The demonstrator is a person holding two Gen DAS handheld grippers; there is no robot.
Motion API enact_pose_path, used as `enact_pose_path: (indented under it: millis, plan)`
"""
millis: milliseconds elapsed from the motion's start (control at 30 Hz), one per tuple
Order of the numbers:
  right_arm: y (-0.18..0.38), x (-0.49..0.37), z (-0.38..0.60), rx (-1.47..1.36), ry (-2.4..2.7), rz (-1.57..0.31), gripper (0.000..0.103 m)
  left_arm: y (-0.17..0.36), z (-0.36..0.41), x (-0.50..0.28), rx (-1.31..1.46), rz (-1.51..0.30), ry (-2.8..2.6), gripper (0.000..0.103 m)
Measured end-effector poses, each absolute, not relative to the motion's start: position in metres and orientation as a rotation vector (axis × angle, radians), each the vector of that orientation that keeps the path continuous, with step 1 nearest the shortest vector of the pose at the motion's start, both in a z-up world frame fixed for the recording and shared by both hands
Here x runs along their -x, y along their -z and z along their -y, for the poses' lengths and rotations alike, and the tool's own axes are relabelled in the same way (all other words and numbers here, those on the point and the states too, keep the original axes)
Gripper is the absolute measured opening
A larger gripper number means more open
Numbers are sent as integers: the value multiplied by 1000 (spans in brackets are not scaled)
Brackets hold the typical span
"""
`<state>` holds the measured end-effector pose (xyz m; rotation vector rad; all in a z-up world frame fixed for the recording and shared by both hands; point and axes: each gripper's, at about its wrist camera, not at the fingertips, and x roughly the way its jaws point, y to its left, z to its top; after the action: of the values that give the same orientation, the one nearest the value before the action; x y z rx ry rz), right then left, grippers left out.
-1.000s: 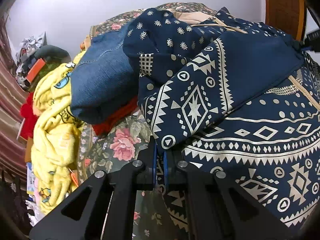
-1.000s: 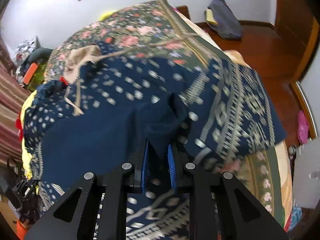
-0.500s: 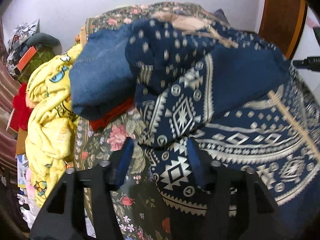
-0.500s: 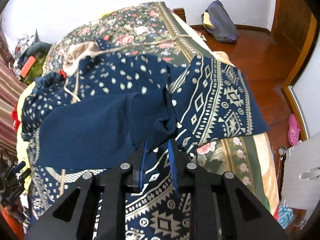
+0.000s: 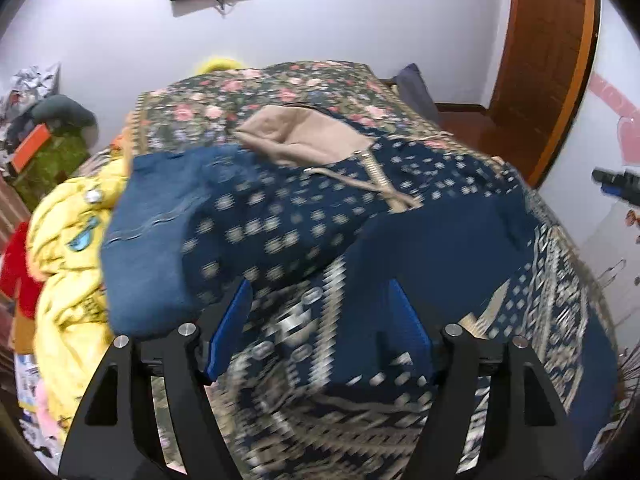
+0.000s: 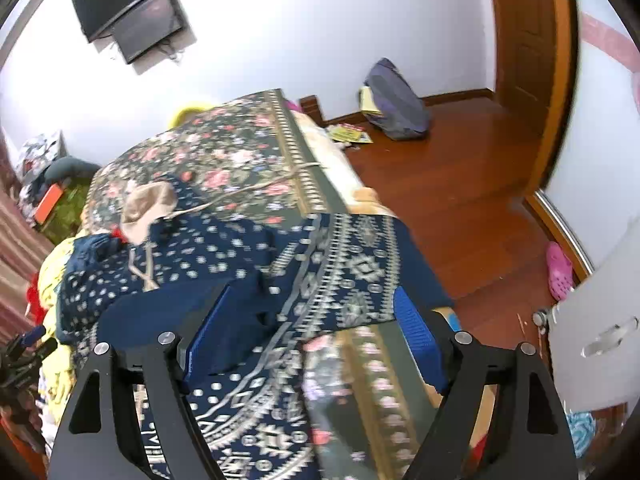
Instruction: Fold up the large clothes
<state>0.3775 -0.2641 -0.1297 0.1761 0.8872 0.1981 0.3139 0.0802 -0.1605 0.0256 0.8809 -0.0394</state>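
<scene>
A large navy garment [image 5: 420,248] with cream geometric patterns and a tan hood lining [image 5: 304,136] lies spread on the floral bedspread [image 5: 256,100]. Its lower part is folded up over the body. My left gripper [image 5: 320,320] hovers above the fold with its jaws opening, and no cloth is pinched between them. In the right wrist view the same garment [image 6: 240,256] lies on the bedspread [image 6: 224,152], one patterned edge hanging over the bed's right side. My right gripper [image 6: 312,320] is raised above it, jaws opening wide, nothing held.
Blue denim [image 5: 152,232] and a yellow printed blanket [image 5: 64,264] are piled at the bed's left. A red item [image 5: 16,264] lies beyond them. Wooden floor [image 6: 460,184], a purple bag [image 6: 396,100], a door [image 6: 528,40] and a pink shoe [image 6: 560,268] are to the right.
Both grippers let go of the navy garment's folded edge, opened wide and rose up and back from it. The cloth stays folded on the bed.
</scene>
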Motion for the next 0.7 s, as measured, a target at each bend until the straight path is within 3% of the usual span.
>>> enact_pose_path:
  millis: [400, 700]
  plan:
    - [234, -420, 315, -532, -146, -1133, 79, 207, -38, -365, 18, -1008, 119, 70]
    - [265, -449, 327, -663, -84, -1134, 79, 229, -37, -375, 32, -1047, 107, 70]
